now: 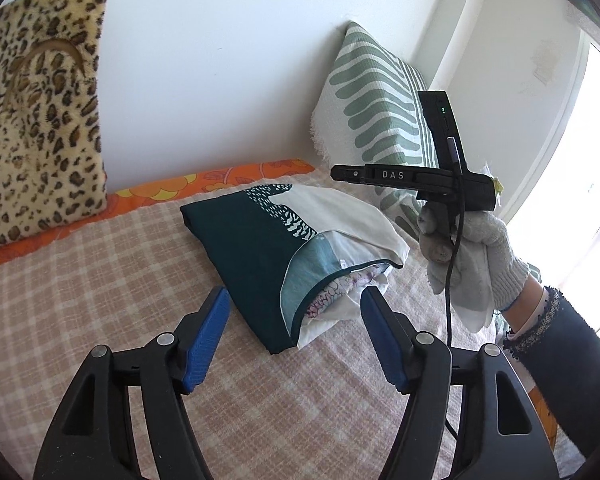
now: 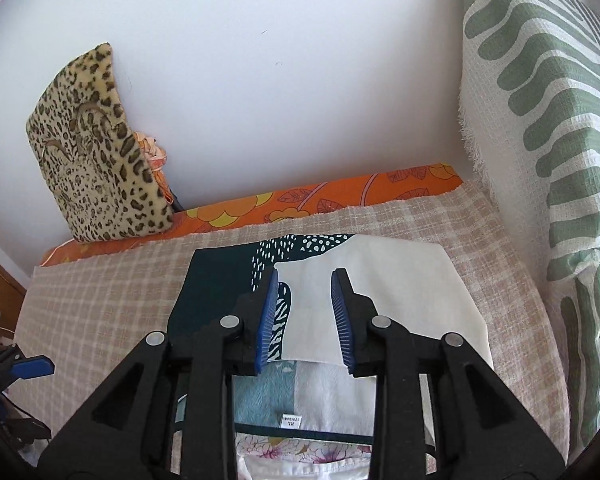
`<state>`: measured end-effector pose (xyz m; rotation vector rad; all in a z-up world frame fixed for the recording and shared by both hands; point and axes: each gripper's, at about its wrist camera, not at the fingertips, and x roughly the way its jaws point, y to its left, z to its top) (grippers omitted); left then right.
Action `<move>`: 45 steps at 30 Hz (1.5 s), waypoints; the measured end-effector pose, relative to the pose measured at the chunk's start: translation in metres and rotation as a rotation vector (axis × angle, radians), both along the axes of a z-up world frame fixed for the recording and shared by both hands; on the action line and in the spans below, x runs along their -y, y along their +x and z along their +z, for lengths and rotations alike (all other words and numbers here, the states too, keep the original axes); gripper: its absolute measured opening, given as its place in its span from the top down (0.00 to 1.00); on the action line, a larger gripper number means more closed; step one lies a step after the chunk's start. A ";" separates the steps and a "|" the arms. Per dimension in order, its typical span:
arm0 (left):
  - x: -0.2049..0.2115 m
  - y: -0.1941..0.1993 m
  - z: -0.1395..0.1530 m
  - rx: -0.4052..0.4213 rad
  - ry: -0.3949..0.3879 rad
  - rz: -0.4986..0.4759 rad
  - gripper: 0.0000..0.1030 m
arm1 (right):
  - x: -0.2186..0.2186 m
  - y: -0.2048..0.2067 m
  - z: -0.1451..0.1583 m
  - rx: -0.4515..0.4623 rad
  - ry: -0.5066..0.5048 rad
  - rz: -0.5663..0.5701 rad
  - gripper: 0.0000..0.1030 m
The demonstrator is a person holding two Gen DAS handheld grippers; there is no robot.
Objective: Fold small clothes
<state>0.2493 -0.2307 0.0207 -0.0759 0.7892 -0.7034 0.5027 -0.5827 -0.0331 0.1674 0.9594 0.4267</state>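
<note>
Both claws parted, empty: left claw [image 1: 294, 340] before folded clothes [image 1: 260, 248].

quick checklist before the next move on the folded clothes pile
1. Left claw empty, pads clear of cloth: ok.
2. Right claw empty, nothing pinched: ok.
3. Top garment folded flat on the pile: ok.
4. Pile edges squared: not ok, floral cloth pokes out at the near end.
5. Blanket space beside the pile for another item: ok.
6. Next garment to fold in view: cannot tell.
</note>
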 end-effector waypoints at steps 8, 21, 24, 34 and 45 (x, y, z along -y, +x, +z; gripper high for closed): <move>-0.012 -0.044 0.014 -0.010 0.026 0.049 0.24 | 0.017 -0.080 0.034 0.041 -0.033 -0.054 0.58; -0.041 -0.115 0.039 0.119 0.051 0.055 0.24 | -0.003 -0.191 0.070 0.126 -0.129 -0.078 0.34; -0.043 -0.126 0.037 0.148 0.091 0.061 0.24 | -0.010 -0.210 0.075 0.154 -0.149 -0.093 0.31; -0.058 -0.145 0.027 0.219 0.129 0.143 0.01 | -0.028 -0.254 0.069 0.177 -0.180 -0.154 0.28; -0.070 -0.143 0.004 0.178 0.172 0.212 0.01 | -0.027 -0.261 0.054 0.166 -0.157 -0.202 0.27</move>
